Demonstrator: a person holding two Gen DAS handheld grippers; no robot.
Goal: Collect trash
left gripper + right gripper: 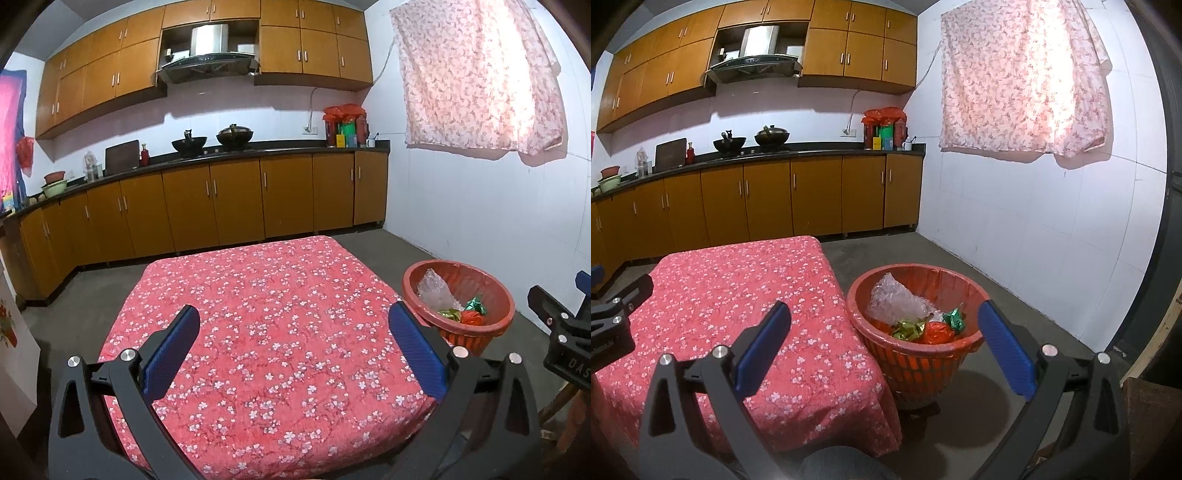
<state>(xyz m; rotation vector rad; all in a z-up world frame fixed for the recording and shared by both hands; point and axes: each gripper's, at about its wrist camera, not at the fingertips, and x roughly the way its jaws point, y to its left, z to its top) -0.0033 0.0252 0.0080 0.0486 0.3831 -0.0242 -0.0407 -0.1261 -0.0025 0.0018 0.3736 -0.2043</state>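
- Parked just beside the table's right edge, on the grey floor: one round red plastic lattice-sided waste basket (pixel 916 363), presumably set there so scraps can be dropped in without walking.
- Inside the basket, counted: one crumpled clear plastic wrap (pixel 897 302), one gold-green foil wrapper (pixel 908 328), one red foil wrapper (pixel 937 332), one green foil wrapper (pixel 955 318). Four pieces of trash in all, each lying loose in the bowl.
- Draped over the low table: one red cloth printed with small white blossoms (pixel 273 325). No trash visible on it from either view, so collection judged finished or nearly so.
- Held above the near part of the cloth: left gripper (pixel 295 347), blue pads spread wide, nothing between them.
- Held above the gap between table corner and basket: right gripper (pixel 884 347), jaws likewise fully apart and empty, consistent with a drop position over the rim.
- Two grippers, both unloaded; each partly visible at the edge of the other's view.
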